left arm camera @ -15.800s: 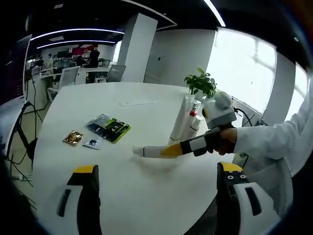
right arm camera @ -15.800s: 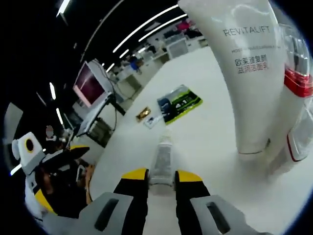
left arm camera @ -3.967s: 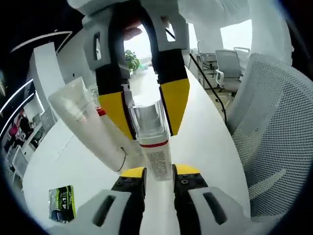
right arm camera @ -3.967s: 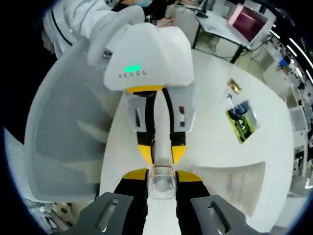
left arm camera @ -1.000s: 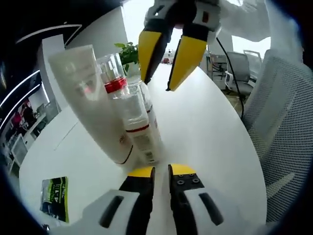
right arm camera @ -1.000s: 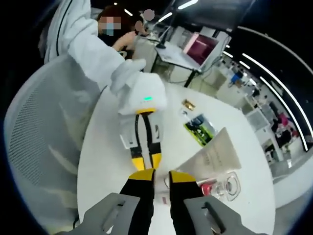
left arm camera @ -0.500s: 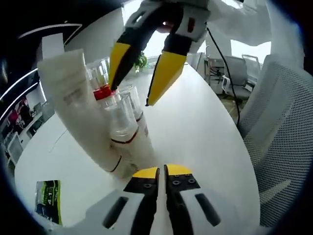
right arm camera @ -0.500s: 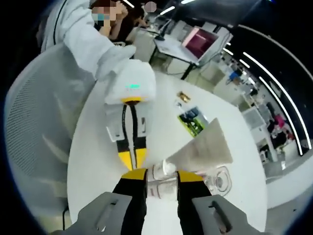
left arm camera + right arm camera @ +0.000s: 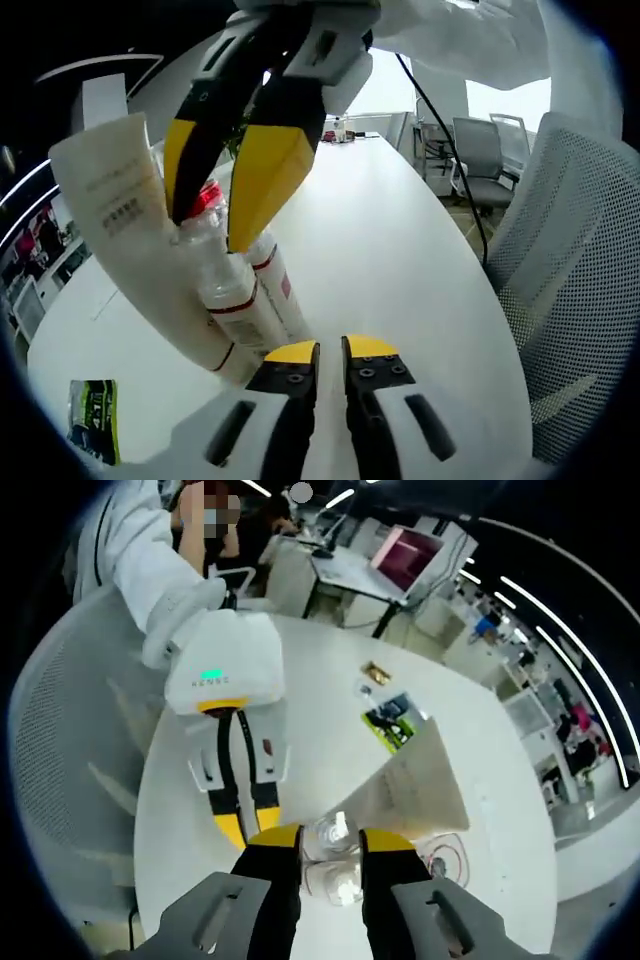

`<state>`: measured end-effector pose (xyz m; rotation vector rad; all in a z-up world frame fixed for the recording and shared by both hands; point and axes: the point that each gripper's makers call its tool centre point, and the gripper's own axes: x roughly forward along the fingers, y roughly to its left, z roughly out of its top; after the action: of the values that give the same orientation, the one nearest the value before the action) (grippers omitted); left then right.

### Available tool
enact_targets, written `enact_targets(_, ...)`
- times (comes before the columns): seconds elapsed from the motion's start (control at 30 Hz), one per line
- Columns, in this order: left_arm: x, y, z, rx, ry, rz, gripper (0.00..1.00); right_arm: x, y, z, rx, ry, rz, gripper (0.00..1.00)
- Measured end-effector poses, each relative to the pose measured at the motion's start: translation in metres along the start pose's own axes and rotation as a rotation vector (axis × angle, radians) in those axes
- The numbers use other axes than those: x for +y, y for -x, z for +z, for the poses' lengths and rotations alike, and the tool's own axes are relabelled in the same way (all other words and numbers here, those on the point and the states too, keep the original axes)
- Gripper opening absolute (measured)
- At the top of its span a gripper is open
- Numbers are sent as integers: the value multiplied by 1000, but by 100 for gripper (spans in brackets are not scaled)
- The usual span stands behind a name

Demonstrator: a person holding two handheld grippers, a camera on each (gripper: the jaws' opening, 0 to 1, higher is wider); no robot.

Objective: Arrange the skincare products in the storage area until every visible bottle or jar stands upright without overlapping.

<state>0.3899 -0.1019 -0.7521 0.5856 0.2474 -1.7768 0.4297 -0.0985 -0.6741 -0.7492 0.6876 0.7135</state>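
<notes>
A tall white tube (image 9: 115,225) stands cap-down on the white table (image 9: 400,250), with three clear-capped bottles banded in red crowded against it. My right gripper (image 9: 215,215) reaches down from above, its yellow jaws closed on the clear cap of the front bottle (image 9: 235,300). A second bottle (image 9: 275,285) stands just behind, and a third bottle's red collar (image 9: 208,195) shows between the jaws. In the right gripper view that cap (image 9: 330,875) sits between my right gripper (image 9: 330,845) jaws, beside the tube (image 9: 415,780). My left gripper (image 9: 320,352) is shut on nothing, low in front of the bottles; it also appears as left gripper (image 9: 240,830).
A green packet (image 9: 390,720) and a small gold packet (image 9: 377,672) lie farther along the table. A grey mesh chair (image 9: 570,280) stands at the table's edge. A person's white sleeve (image 9: 150,570) leads to the left gripper. Desks and monitors fill the room behind.
My right gripper has dropped from above the bottles and its jaws have closed around the front bottle's clear cap. The left gripper has stayed shut, backing off slightly.
</notes>
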Motion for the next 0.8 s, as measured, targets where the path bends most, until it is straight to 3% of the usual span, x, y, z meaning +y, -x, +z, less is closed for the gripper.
enact_targets(0.33,3,-8,3,-12,3,23,15,1,1,-1,6,10,4,15)
enact_targets(0.8,20,6,-2,6,15,85,18,2,1,1,14,1,12,15)
